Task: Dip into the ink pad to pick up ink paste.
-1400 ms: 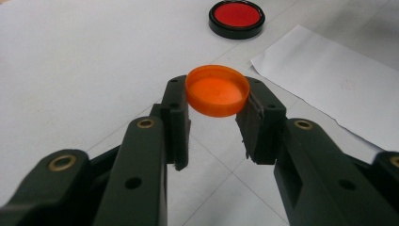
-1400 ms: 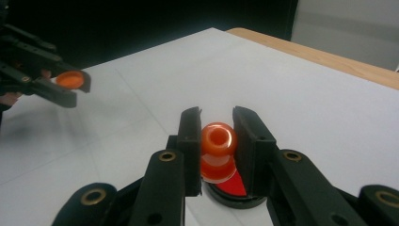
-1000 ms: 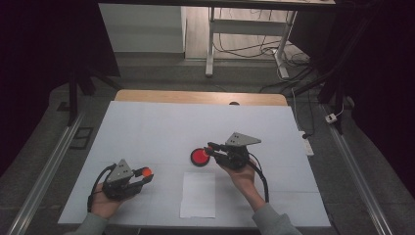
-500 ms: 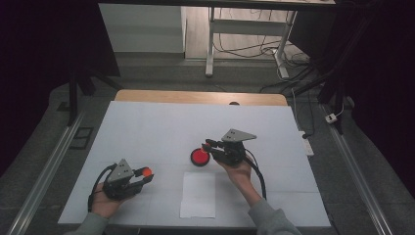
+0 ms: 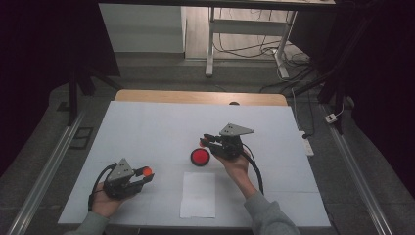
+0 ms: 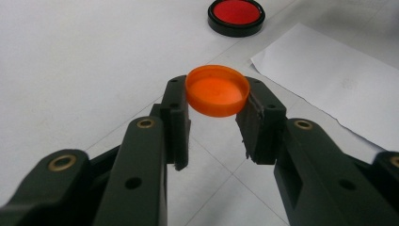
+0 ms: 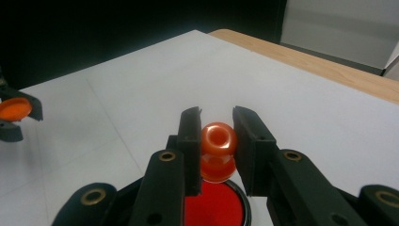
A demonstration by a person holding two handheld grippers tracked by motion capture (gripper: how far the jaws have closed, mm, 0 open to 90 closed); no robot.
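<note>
Stamp (image 7: pixel 218 151): orange, knob-topped, pinched between the right gripper's (image 7: pixel 216 141) jaws, held just above the red ink pad (image 5: pixel 199 157) mid-table. Left gripper (image 6: pixel 217 123) is closed on the orange cap (image 6: pixel 217 90), gripped by its rim, near the table's left front. White paper (image 5: pixel 198 194) lies in front of the pad. Risk: the glossy, rounded knob could rotate or slip when pressed, giving a skewed print or smearing ink. The cap's thin-rim hold could pop loose.

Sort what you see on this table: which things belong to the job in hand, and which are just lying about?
In use:
orange cap, clamped in the left gripper
orange stamp, clamped in the right gripper
red ink pad, under the stamp

Lying about:
paper sheet
</note>
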